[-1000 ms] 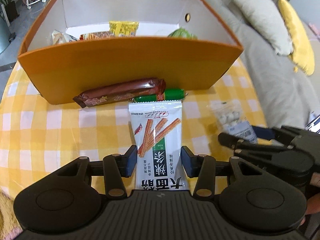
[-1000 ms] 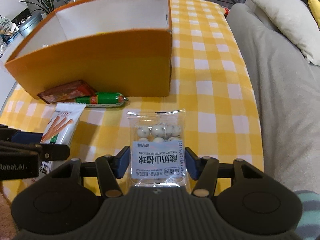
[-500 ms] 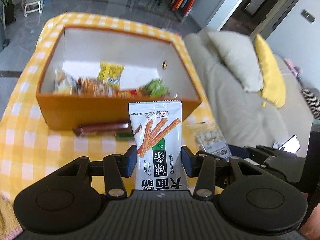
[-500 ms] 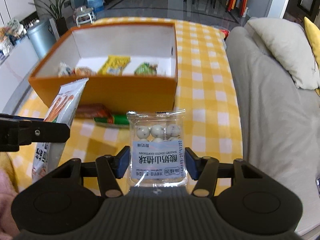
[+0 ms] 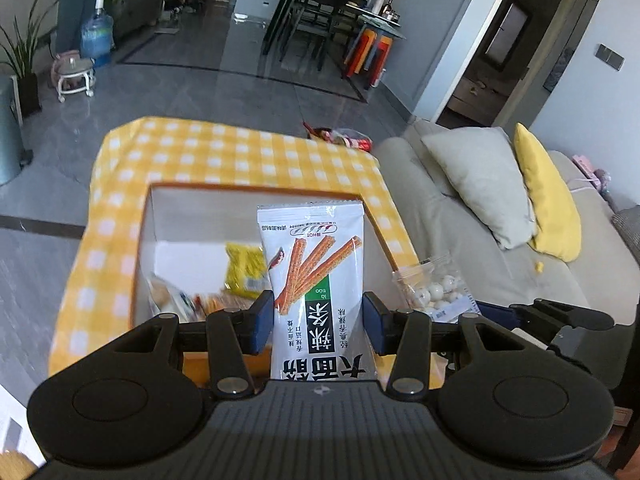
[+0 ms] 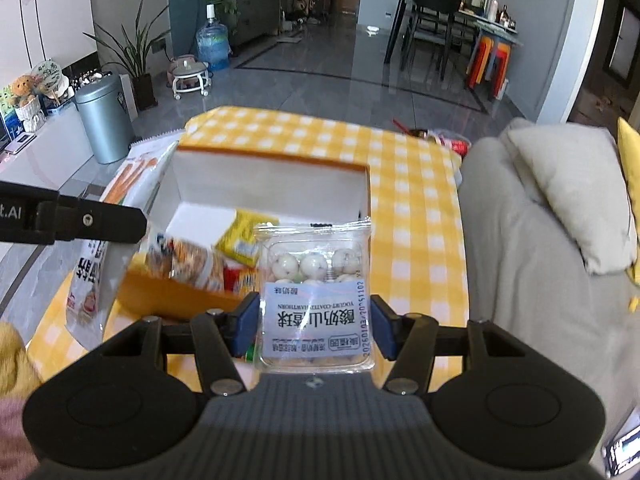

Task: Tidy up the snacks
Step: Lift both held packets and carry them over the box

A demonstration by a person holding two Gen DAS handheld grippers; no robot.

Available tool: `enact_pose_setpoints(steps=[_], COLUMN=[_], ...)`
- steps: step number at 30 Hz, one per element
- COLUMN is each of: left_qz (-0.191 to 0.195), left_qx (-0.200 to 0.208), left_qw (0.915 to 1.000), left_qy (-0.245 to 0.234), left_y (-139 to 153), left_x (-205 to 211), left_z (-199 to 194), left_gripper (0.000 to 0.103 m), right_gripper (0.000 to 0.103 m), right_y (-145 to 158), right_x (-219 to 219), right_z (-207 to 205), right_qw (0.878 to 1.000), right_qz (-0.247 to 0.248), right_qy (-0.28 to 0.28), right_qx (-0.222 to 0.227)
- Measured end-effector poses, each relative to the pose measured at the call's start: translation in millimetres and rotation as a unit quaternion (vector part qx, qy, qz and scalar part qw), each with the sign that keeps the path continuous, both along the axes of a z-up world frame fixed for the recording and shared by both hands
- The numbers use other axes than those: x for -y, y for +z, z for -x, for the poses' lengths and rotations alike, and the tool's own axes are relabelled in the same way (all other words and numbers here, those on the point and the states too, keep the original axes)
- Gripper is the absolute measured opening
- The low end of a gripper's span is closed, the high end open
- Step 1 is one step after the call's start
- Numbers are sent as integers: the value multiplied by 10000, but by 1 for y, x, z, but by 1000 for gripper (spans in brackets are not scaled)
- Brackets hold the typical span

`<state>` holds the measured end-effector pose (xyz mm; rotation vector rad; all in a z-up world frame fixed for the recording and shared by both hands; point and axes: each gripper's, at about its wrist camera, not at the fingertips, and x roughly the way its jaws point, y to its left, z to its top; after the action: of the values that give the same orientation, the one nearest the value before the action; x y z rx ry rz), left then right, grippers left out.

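My left gripper (image 5: 318, 326) is shut on a white snack bag with orange sticks (image 5: 316, 280), held up in the air above the orange box (image 5: 140, 248). My right gripper (image 6: 314, 326) is shut on a clear pack of white yogurt balls (image 6: 316, 280), also raised over the box (image 6: 272, 156). Inside the box lie a yellow packet (image 5: 244, 266), an orange-printed packet (image 6: 196, 264) and other snacks. In the right wrist view the stick bag (image 6: 100, 248) shows at the left in the other gripper; in the left wrist view the ball pack (image 5: 434, 292) shows at the right.
The box stands on a table with a yellow checked cloth (image 6: 416, 216). A grey sofa (image 6: 532, 264) with a pale cushion (image 5: 480, 184) and a yellow cushion (image 5: 548, 196) runs along the right. Some wrappers (image 5: 344, 138) lie at the table's far edge.
Both grippers have risen with their packs from table level to well above the box. The box interior now shows from above; the brown bar and green sausage in front are hidden.
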<state>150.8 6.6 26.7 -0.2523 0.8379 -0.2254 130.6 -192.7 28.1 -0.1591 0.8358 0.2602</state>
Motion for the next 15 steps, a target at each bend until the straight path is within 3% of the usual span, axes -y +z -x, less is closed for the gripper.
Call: enact_pose_setpoints(steps=[8, 15], left_qz=[-434, -1104], left_qx=[-13, -304], left_qw=[9991, 9931], left_qy=[-33, -248], left_y=[3, -25], left_x=[-6, -3], left_z=[-41, -80], left_gripper=[53, 53], right_gripper=[55, 55], right_y=[2, -30], right_x=[-20, -35], right_z=[-41, -77], right_qw=[10000, 9992], right_qz=[-12, 278], right_qy=[66, 180], right_qx=[24, -235])
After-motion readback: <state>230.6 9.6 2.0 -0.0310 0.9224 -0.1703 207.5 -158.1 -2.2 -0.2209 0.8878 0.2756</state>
